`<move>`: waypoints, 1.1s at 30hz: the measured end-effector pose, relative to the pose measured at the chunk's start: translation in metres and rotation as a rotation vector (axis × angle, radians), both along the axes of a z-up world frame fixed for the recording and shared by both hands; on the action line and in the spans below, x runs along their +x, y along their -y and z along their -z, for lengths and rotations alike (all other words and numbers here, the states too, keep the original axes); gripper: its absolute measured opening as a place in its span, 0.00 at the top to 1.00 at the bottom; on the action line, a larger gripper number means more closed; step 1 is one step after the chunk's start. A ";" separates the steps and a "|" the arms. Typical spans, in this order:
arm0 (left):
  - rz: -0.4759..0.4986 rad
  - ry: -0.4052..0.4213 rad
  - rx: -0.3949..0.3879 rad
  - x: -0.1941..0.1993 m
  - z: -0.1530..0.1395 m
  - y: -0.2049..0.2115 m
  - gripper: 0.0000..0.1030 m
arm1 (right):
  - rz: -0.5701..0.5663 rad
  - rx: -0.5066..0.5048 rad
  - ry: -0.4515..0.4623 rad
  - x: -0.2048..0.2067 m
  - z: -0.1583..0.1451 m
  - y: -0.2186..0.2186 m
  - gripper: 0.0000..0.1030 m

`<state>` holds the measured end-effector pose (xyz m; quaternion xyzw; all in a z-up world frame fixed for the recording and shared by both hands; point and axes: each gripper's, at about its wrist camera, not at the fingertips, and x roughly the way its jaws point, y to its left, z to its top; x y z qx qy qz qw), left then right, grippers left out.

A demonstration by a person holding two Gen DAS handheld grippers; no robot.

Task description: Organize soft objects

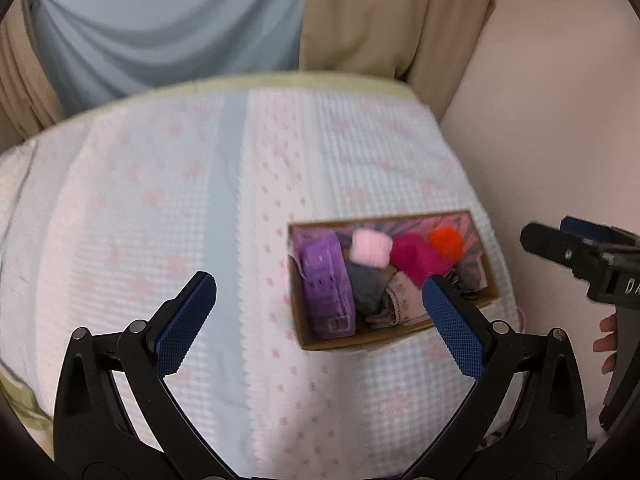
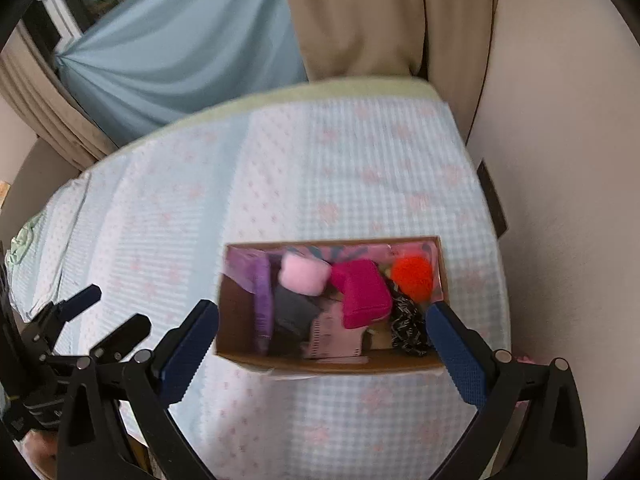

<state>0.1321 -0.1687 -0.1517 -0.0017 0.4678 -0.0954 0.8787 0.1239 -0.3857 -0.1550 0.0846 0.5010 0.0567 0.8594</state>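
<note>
An open brown cardboard box (image 2: 328,362) sits on a bed covered with a pale blue and white checked bedspread with pink flowers (image 2: 280,184), toward the right side of the bed, near a cream wall (image 2: 560,160). Inside the box, soft things lie packed together: a purple fabric piece with printing (image 1: 326,288) stands along the left wall, a pale pink fuzzy roll (image 2: 304,274) rests toward the far side, a magenta fabric pouch (image 2: 364,294) lies in the middle, and a bright orange fluffy ball (image 2: 412,274) sits in the far right corner. Below them are a dark grey cloth (image 2: 294,312), a light pink patterned cloth (image 2: 332,338) and a black and white speckled knit piece (image 2: 406,324) at the near right.

The left gripper (image 1: 320,304) hangs above the bedspread just left of the box, its blue-padded fingers (image 1: 184,324) spread wide with nothing between them. The right gripper (image 2: 322,332) hovers over the near edge of the box, its fingers likewise wide apart and holding nothing; the box shows between them. Both pictures are somewhat blurred.

Beyond the far end of the bed hang a light blue sheet (image 2: 180,60) and beige curtains (image 2: 360,20).
</note>
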 end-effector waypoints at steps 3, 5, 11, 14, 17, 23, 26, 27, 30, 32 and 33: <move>-0.003 0.074 -0.024 -0.020 -0.044 -0.023 0.00 | 0.012 0.000 0.056 -0.025 -0.040 -0.018 0.00; -0.012 0.130 -0.022 -0.036 -0.076 -0.041 0.00 | 0.025 -0.010 0.101 -0.043 -0.065 -0.032 0.00; -0.043 0.253 -0.014 -0.074 -0.135 -0.085 0.00 | 0.053 -0.057 0.244 -0.090 -0.124 -0.070 0.00; -0.060 0.311 -0.010 -0.095 -0.156 -0.103 0.00 | 0.068 -0.070 0.297 -0.107 -0.144 -0.084 0.00; -0.066 0.353 -0.014 -0.112 -0.169 -0.117 0.00 | 0.068 -0.091 0.344 -0.123 -0.158 -0.099 0.00; -0.077 0.415 -0.009 -0.137 -0.180 -0.134 0.00 | 0.084 -0.114 0.405 -0.147 -0.165 -0.115 0.00; -0.080 0.430 0.003 -0.146 -0.181 -0.138 0.00 | 0.093 -0.122 0.419 -0.153 -0.165 -0.119 0.00; -0.082 0.430 0.003 -0.148 -0.181 -0.139 0.00 | 0.097 -0.123 0.423 -0.155 -0.165 -0.119 0.00; -0.087 0.428 -0.008 -0.153 -0.181 -0.144 0.00 | 0.109 -0.141 0.439 -0.160 -0.168 -0.122 0.00; -0.087 0.429 -0.008 -0.154 -0.180 -0.145 0.00 | 0.113 -0.144 0.445 -0.162 -0.169 -0.123 0.00; -0.089 0.431 -0.007 -0.155 -0.181 -0.145 0.00 | 0.113 -0.145 0.449 -0.163 -0.170 -0.124 0.00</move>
